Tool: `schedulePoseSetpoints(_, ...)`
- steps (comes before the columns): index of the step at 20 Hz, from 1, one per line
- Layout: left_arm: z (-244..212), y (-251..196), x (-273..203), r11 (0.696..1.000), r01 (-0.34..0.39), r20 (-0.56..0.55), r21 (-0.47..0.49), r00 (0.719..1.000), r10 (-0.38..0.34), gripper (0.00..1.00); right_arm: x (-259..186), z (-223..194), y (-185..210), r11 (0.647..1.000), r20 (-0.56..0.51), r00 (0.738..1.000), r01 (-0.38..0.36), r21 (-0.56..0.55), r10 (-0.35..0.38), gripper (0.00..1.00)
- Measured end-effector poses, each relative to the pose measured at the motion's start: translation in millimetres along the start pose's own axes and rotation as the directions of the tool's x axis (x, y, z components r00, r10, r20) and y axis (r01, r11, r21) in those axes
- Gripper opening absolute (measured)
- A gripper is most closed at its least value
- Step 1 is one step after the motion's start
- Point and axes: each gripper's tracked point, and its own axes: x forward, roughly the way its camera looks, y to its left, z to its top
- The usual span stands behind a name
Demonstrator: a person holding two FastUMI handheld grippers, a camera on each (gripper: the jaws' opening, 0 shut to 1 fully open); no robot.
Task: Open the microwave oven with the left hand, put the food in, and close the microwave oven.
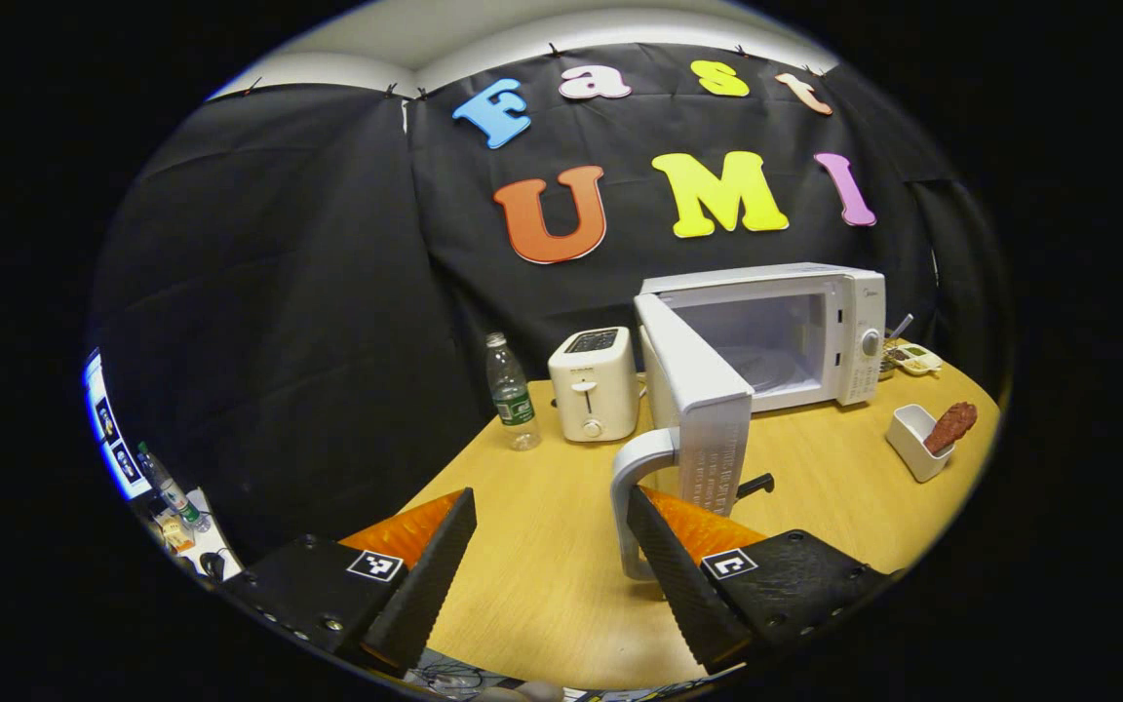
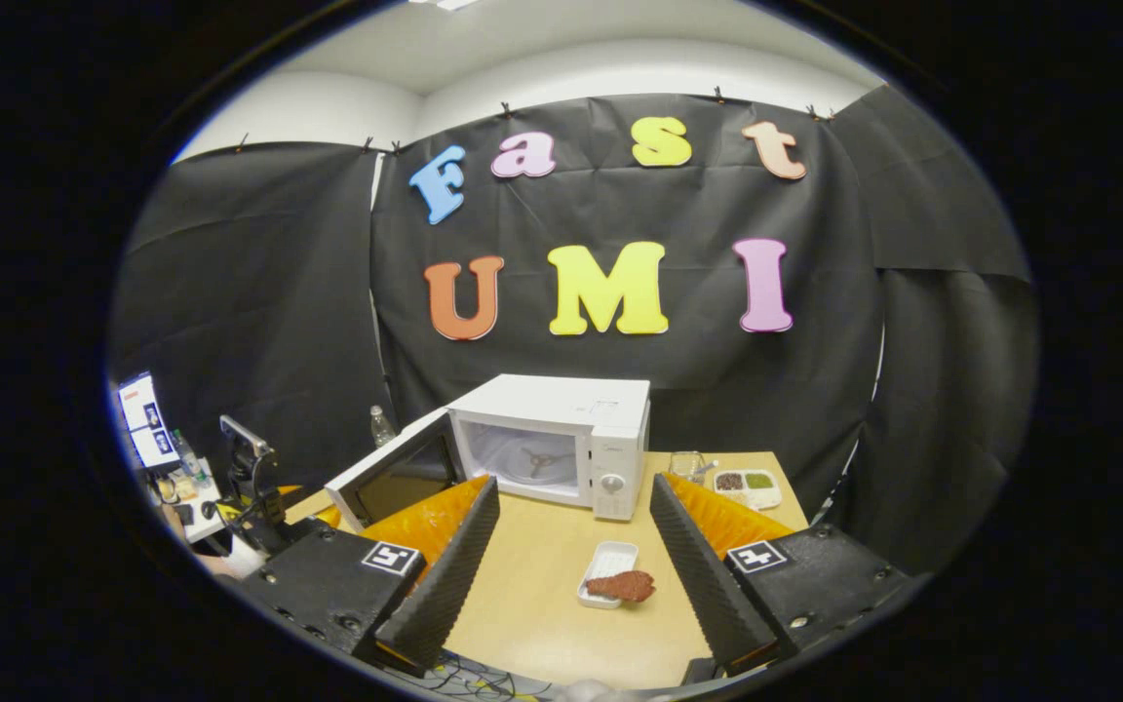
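Note:
The white microwave (image 1: 815, 331) stands on the wooden table (image 1: 542, 585) with its door (image 1: 703, 409) swung wide open toward me and its cavity bare. The door's grey handle (image 1: 628, 497) sits just by the tip of my left gripper's (image 1: 552, 585) right finger; the jaws stand apart with nothing pressed between them. A brown piece of food (image 1: 951, 424) rests on a small white dish (image 1: 912, 444) at the right. In the right gripper view, the same food (image 2: 622, 586) and dish (image 2: 608, 565) lie between the spread fingers of my right gripper (image 2: 571, 585), in front of the microwave (image 2: 561, 439) and its open door (image 2: 391, 478).
A white toaster (image 1: 593, 395) and a water bottle (image 1: 511, 395) stand left of the microwave. A tray of small foods (image 2: 747, 485) and a glass (image 2: 686, 463) sit behind, to its right. The other gripper's body (image 2: 250, 483) shows at the table's left edge.

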Motion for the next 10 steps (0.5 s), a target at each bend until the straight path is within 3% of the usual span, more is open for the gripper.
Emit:
schedulePoseSetpoints(1, 0, 10, 2, 1.000, -0.018, -0.005, -0.013, 1.000, 0.018, 0.95, 1, -2, 0, 1.000, -0.004, 1.000, -0.001, -0.002, 0.001, 0.92)
schedulePoseSetpoints(2, -1, 19, 1, 0.999, -0.034, -0.007, -0.023, 0.999, 0.034, 0.95, 2, -3, -2, 1.000, -0.007, 1.000, -0.001, -0.003, 0.001, 1.00)
schedulePoseSetpoints(4, 1, 27, -5, 0.998, -0.053, -0.001, -0.032, 0.999, 0.053, 0.95, 5, -7, -5, 1.000, -0.013, 1.000, -0.002, -0.003, 0.002, 1.00)
schedulePoseSetpoints(5, 1, 25, -8, 0.998, -0.052, 0.000, -0.029, 0.999, 0.052, 0.95, 7, -11, -9, 1.000, -0.019, 1.000, 0.002, -0.006, -0.003, 0.92)
schedulePoseSetpoints(6, 3, 24, -13, 0.998, -0.049, 0.004, -0.024, 0.999, 0.049, 0.95, 8, -14, -14, 1.000, -0.024, 1.000, 0.007, -0.005, -0.007, 0.92)
schedulePoseSetpoints(7, 4, 20, -18, 0.999, -0.040, 0.008, -0.022, 0.999, 0.040, 0.94, 9, -19, -19, 1.000, -0.030, 1.000, 0.007, 0.002, -0.007, 1.00)
schedulePoseSetpoints(9, 8, 9, -30, 0.999, -0.023, 0.013, -0.023, 1.000, 0.024, 0.95, 15, -35, -32, 0.999, -0.057, 0.998, 0.008, 0.031, -0.006, 0.99)
schedulePoseSetpoints(10, 10, 0, -37, 1.000, -0.012, 0.012, -0.028, 1.000, 0.012, 0.95, 19, -48, -41, 0.999, -0.081, 0.997, 0.011, 0.050, -0.007, 0.92)
